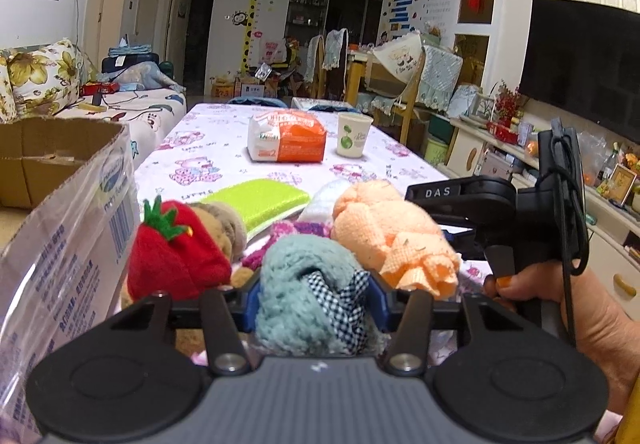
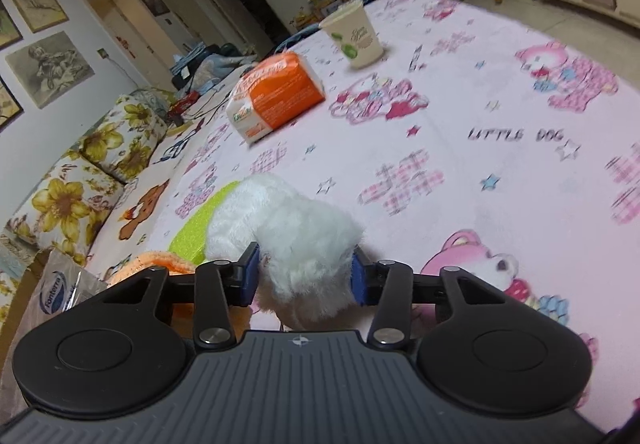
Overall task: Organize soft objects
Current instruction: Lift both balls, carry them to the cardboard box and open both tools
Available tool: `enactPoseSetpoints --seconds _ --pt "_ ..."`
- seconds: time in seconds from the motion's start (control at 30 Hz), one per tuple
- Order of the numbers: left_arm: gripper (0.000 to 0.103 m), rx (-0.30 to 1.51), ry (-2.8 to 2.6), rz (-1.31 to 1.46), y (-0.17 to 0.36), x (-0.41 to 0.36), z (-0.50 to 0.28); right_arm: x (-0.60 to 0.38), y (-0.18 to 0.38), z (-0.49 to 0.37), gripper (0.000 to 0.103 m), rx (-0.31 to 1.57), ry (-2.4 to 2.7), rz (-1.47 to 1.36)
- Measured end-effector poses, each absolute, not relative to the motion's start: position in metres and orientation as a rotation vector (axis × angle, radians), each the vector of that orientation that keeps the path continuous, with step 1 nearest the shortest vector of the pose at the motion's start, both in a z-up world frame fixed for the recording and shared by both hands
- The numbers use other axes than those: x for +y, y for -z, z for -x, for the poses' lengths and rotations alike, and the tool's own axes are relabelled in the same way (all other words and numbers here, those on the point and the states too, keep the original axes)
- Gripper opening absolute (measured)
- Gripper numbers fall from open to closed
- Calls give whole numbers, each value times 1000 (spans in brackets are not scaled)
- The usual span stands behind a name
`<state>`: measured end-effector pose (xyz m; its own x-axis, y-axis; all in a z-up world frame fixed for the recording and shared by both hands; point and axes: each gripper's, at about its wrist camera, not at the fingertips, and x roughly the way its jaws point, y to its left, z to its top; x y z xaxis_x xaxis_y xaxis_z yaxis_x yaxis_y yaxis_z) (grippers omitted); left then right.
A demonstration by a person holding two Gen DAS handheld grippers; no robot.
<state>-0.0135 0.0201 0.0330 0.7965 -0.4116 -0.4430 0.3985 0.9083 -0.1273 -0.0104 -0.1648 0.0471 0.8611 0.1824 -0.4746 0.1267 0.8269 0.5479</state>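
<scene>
My left gripper (image 1: 314, 296) is shut on a teal fluffy cloth (image 1: 296, 276) with a checked patch, its blue pads pressing in on both sides. Around the cloth lie a red strawberry plush (image 1: 176, 248), an orange towel (image 1: 392, 232), a purple fluffy piece (image 1: 296, 230) and a lime-green pad (image 1: 260, 200). My right gripper (image 2: 306, 276) is shut on a white plush (image 2: 288, 228), which bulges between the pads. The green pad (image 2: 192, 236) and orange towel (image 2: 156, 260) sit just left of it. All rest on the pink cartoon tablecloth (image 2: 480, 164).
An open cardboard box (image 1: 60, 148) faced with a printed plastic bag (image 1: 60, 264) stands at the left edge. Farther back on the table are an orange tissue pack (image 1: 286, 140) and a paper cup (image 1: 352, 134). A floral sofa (image 2: 80, 196) runs along the table's left.
</scene>
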Motion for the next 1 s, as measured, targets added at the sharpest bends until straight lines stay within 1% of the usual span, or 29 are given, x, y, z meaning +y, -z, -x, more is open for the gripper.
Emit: enactPoseSetpoints --seconds 0.63,1.0 --pt "50 325 463 127 -59 43 26 -175 -88 43 54 362 -50 -673" --pt "50 285 440 172 -66 59 27 -168 -99 44 54 305 -120 -679"
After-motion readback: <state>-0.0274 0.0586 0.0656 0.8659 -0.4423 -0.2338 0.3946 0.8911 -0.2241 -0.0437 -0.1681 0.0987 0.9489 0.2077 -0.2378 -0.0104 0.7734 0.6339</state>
